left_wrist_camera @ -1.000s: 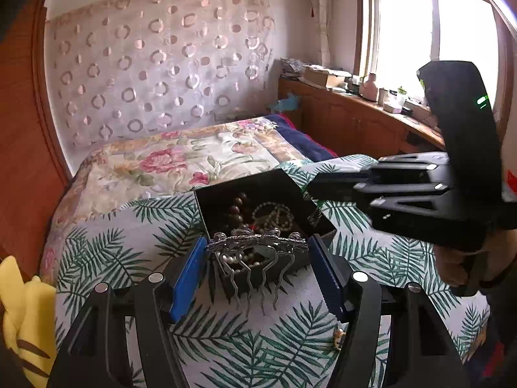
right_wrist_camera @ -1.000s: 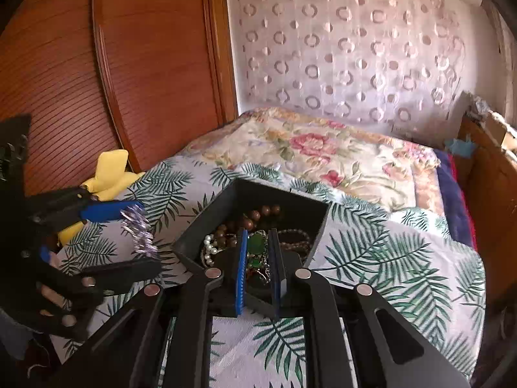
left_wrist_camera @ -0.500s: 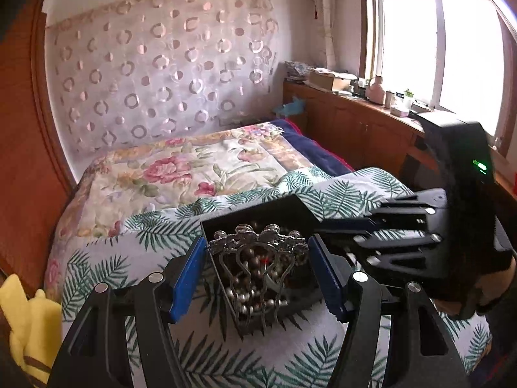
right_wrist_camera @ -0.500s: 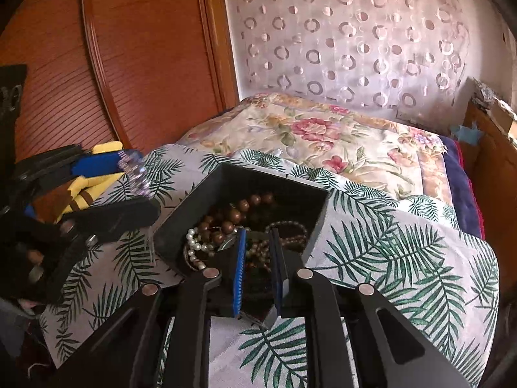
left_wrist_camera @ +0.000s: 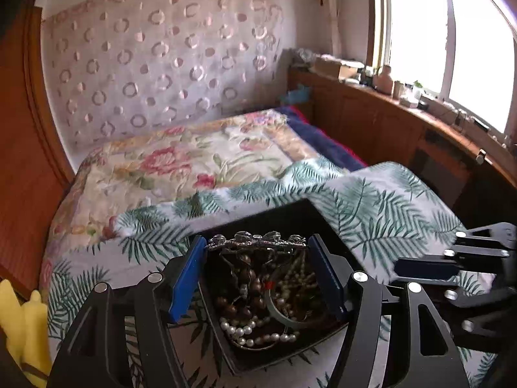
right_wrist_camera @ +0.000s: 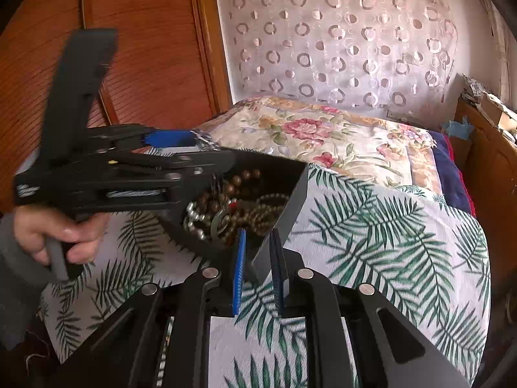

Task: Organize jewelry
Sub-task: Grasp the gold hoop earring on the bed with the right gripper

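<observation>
A black square box (left_wrist_camera: 310, 213) full of bead and pearl necklaces (left_wrist_camera: 255, 329) sits on the palm-leaf cloth. My left gripper (left_wrist_camera: 257, 252) is shut on a silver hair comb (left_wrist_camera: 255, 241) and holds it right over the box, teeth pointing down into it. In the right wrist view the left gripper (right_wrist_camera: 197, 148) reaches over the box (right_wrist_camera: 290, 190) from the left. My right gripper (right_wrist_camera: 258, 258) is shut on the box's near corner; the corner sits between its blue pads (right_wrist_camera: 239, 268).
The palm-leaf cloth (right_wrist_camera: 387, 242) covers the bed's near end, a floral quilt (left_wrist_camera: 194, 161) lies behind. A wooden headboard (right_wrist_camera: 145, 64) stands at the left, a cluttered wooden sill (left_wrist_camera: 404, 103) at the right. A yellow soft toy (left_wrist_camera: 22, 329) lies at the left edge.
My left gripper has carried the comb forward and down over the box. My right gripper has pulled back from inside the box to its near corner and closed on it.
</observation>
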Tool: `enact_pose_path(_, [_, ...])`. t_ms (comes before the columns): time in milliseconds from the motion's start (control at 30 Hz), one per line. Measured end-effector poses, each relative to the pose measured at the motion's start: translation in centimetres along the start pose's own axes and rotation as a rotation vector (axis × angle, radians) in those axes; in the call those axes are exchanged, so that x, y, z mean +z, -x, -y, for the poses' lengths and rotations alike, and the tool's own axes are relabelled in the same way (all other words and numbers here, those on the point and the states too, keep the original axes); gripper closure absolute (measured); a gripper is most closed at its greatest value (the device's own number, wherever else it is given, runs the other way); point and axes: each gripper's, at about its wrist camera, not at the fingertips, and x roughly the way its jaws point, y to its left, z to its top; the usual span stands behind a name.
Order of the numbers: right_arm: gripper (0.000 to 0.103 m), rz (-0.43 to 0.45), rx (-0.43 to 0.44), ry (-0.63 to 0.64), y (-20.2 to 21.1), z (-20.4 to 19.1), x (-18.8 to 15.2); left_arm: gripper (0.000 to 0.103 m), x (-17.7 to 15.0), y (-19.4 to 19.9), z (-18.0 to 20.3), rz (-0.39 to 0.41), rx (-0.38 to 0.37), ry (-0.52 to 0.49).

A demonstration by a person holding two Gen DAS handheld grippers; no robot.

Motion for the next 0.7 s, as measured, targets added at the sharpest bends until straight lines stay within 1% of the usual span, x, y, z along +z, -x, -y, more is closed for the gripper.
enact_pose_path(67, [0.086, -0.003, 0.0, 0.008, 0.2, -0.5, -0.5, 0.041, -0.3, -0.3, 0.0, -0.013, 0.0, 0.003])
enact_pose_path(100, [0.086, -0.006, 0.001, 0.012, 0.3, -0.8, -0.7, 0.037, -0.5, -0.3, 0.0, -0.015, 0.0, 0.001])
enact_pose_path(133, [0.086, -0.009, 0.001, 0.017, 0.3, -1.1, -0.9, 0.028, -0.6, -0.2, 0.1, -0.011, 0.002, -0.004])
enact_pose_path(167, [0.086, -0.012, 0.0, 0.024, 0.4, -1.4, -1.3, 0.027, -0.8, -0.1, 0.1, -0.007, 0.006, -0.007])
enact_pose_path(267, [0.086, -0.019, -0.001, 0.033, 0.4, -2.1, -2.0, 0.026, -1.0, 0.3, 0.1, -0.008, 0.007, -0.01])
enact_pose_path(333, [0.086, -0.021, 0.0, 0.033, 0.6, -2.4, -2.4, 0.02, -1.1, 0.5, 0.1, -0.008, 0.014, -0.012])
enact_pose_path(433, [0.086, -0.025, 0.003, 0.029, 1.0, -2.7, -3.2, 0.012, -1.4, 1.4, -0.1, 0.0, 0.001, -0.006])
enact_pose_path(533, [0.086, -0.033, 0.002, 0.025, 1.4, -3.1, -3.9, 0.009, -1.9, 1.9, -0.3, 0.0, -0.002, -0.007])
enact_pose_path(700, [0.086, -0.038, -0.003, 0.019, 1.9, -3.4, -4.6, 0.009, -3.1, 3.1, -0.6, 0.003, 0.006, 0.013])
